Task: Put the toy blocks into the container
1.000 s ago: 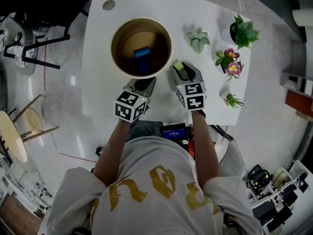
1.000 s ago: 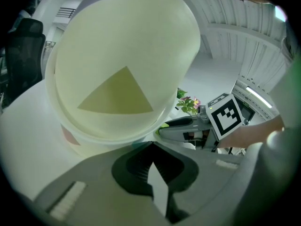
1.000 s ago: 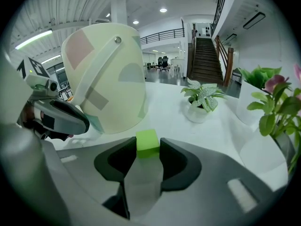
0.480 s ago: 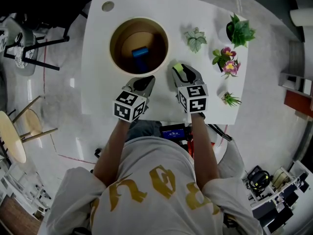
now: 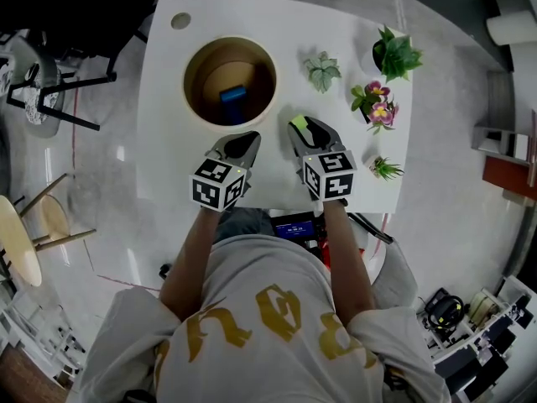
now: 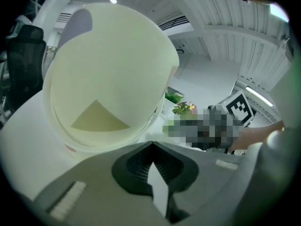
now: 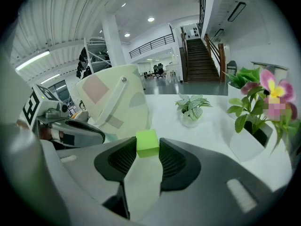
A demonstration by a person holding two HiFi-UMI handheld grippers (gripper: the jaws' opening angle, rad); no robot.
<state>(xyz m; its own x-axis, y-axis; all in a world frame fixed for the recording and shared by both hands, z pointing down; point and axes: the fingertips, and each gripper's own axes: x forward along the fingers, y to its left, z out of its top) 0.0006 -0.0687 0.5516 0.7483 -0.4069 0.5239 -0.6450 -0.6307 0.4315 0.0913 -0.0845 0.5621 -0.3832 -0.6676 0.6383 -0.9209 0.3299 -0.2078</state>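
A round tan container (image 5: pixel 256 53) stands on the white table (image 5: pixel 168 166), and a blue block (image 5: pixel 232 96) lies inside it. My right gripper (image 5: pixel 299 127) is shut on a lime-green block (image 5: pixel 298 123), held just off the table to the right of the container's near rim. In the right gripper view the green block (image 7: pixel 146 142) sits pinched between the two ribbed pads, with the container (image 7: pixel 115 105) behind it on the left. My left gripper (image 5: pixel 241 141) hovers at the container's near rim, shut and empty. Its view is filled by the container wall (image 6: pixel 108 74).
Four small potted plants stand on the table's right side: a pale succulent (image 5: pixel 322 70), a leafy green plant (image 5: pixel 394 53), a pink flowering plant (image 5: pixel 375 105) and a grass tuft (image 5: pixel 384 169). A round hole (image 5: pixel 180 21) marks the far left corner. Chairs stand on the floor at left.
My right gripper has risen a little with the green block in it. The left gripper has stayed by the container's rim.
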